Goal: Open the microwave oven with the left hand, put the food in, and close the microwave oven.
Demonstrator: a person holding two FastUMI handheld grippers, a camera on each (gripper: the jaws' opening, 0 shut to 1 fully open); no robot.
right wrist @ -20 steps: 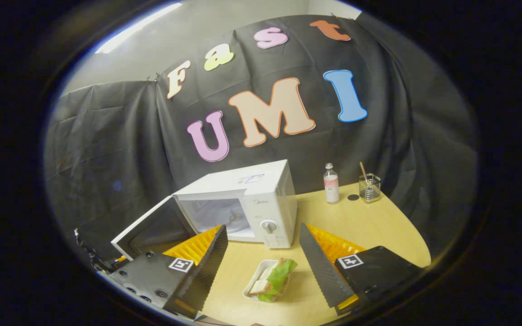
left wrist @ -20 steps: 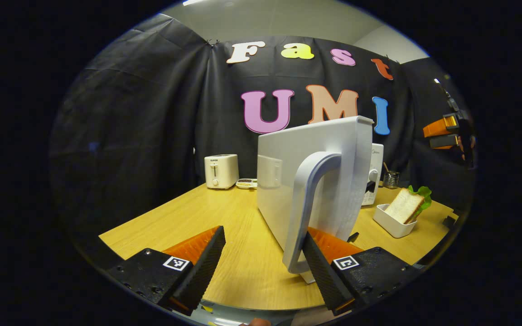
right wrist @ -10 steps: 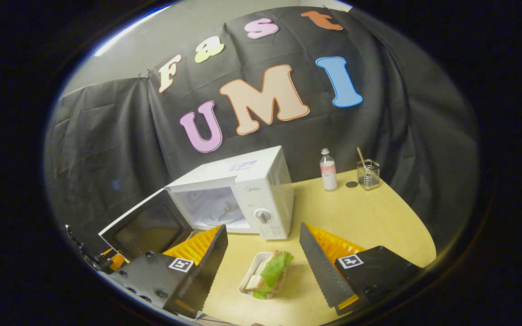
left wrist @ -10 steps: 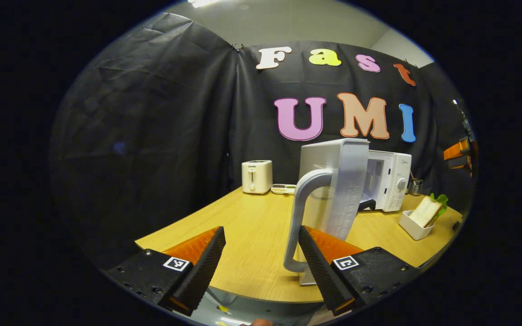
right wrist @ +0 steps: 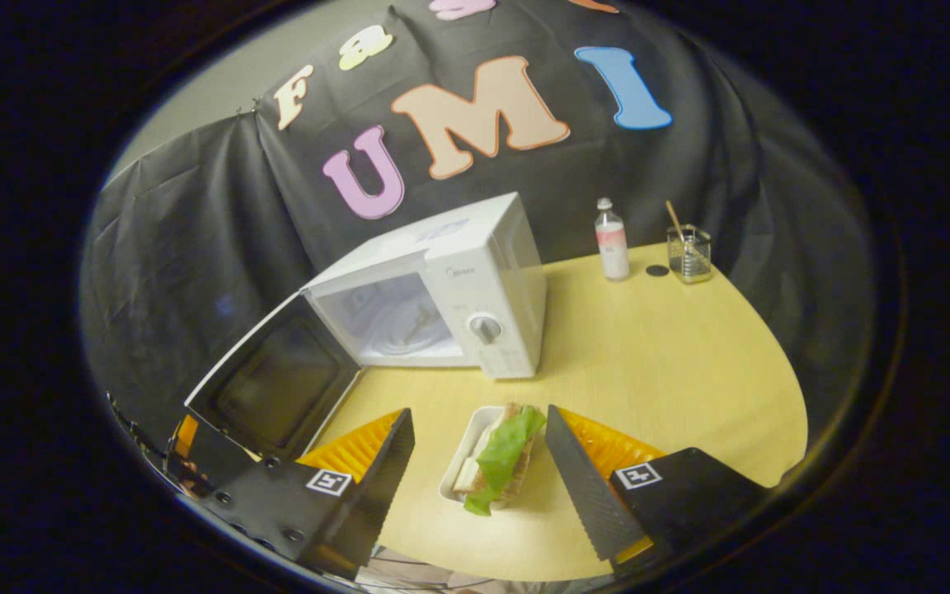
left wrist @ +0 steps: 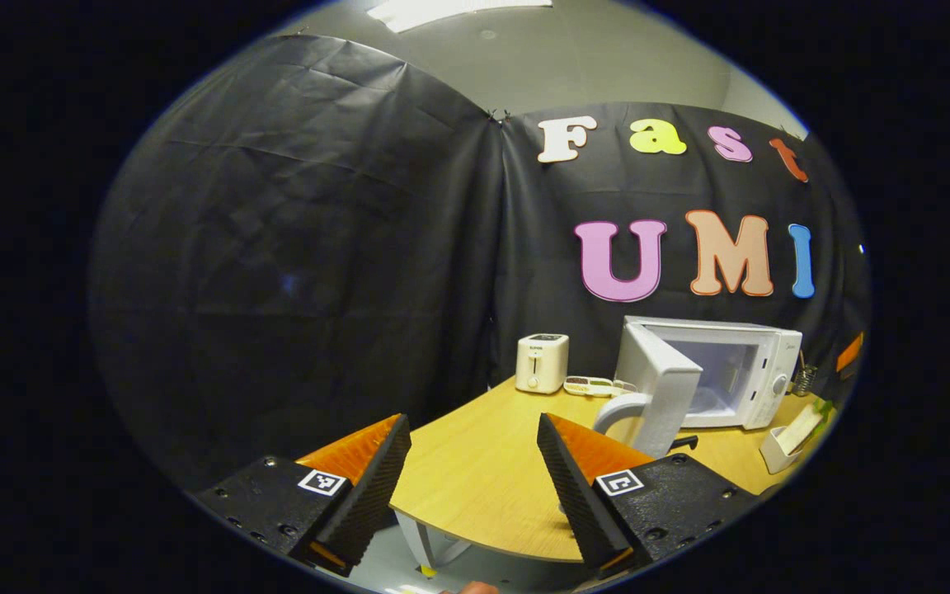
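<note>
Hovering above the front part of the wooden table (right wrist: 673, 355), the right gripper (right wrist: 479, 462) has its two fingers spread wide, one on each side of a white tray (right wrist: 460, 462) that carries a sandwich (right wrist: 501, 455) with a green lettuce leaf on top. Neither finger touches the tray or the food; both stand apart from it. Just behind the tray sits the white microwave oven (right wrist: 475, 289), its door (right wrist: 277, 384) swung fully open to the left and its cavity bare. Near the far edge of the table stand a small bottle (right wrist: 611, 241) and a glass holder (right wrist: 689, 252) with a stick in it.

From farther back, the left gripper (left wrist: 471, 478) is likewise wide open and grips nothing, its fingers hanging over the near edge of the table. Ahead of it the microwave oven (left wrist: 739, 371) shows with its door (left wrist: 656, 392) and curved handle (left wrist: 619, 408) facing the camera, a white toaster (left wrist: 541, 363) beyond.
</note>
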